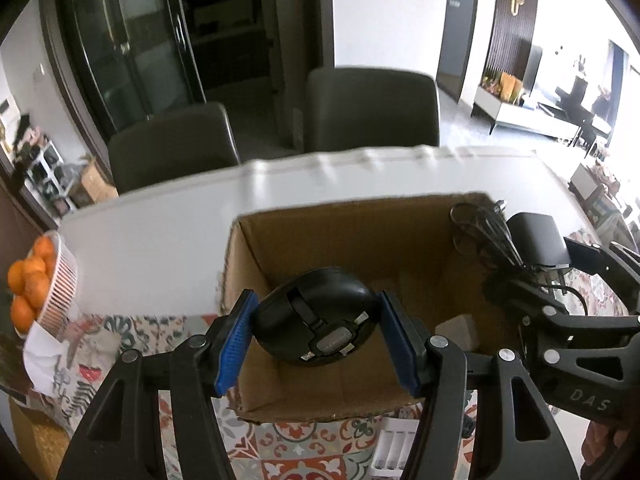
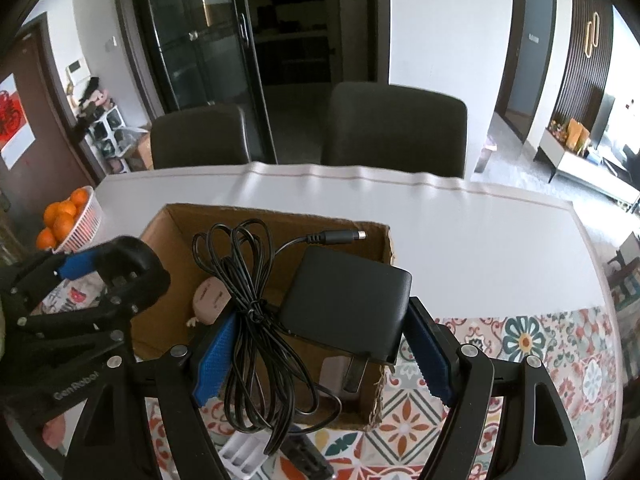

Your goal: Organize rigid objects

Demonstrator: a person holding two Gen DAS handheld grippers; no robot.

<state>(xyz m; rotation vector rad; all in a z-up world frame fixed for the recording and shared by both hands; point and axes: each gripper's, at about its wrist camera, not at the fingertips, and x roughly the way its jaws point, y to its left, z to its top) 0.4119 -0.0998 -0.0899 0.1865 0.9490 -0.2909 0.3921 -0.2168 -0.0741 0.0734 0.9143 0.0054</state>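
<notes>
My left gripper (image 1: 316,340) is shut on a black computer mouse (image 1: 316,318), bottom side toward me, held over the open cardboard box (image 1: 360,232). In the right wrist view my right gripper (image 2: 320,354) is shut on a black power adapter (image 2: 348,304), whose bundled black cable (image 2: 248,304) hangs in loops down to the left. The adapter hangs over the same cardboard box (image 2: 176,220). The left gripper with the mouse (image 2: 128,264) shows at the left of that view. Inside the box lie a small round pinkish item (image 2: 210,300) and a pale block (image 1: 456,330).
The box stands on a table with a patterned cloth (image 2: 520,344) and a white surface (image 2: 460,240) behind. A basket of oranges (image 1: 36,288) sits at the table's left edge. A white battery holder (image 1: 396,450) lies in front of the box. Two dark chairs (image 2: 396,132) stand behind the table.
</notes>
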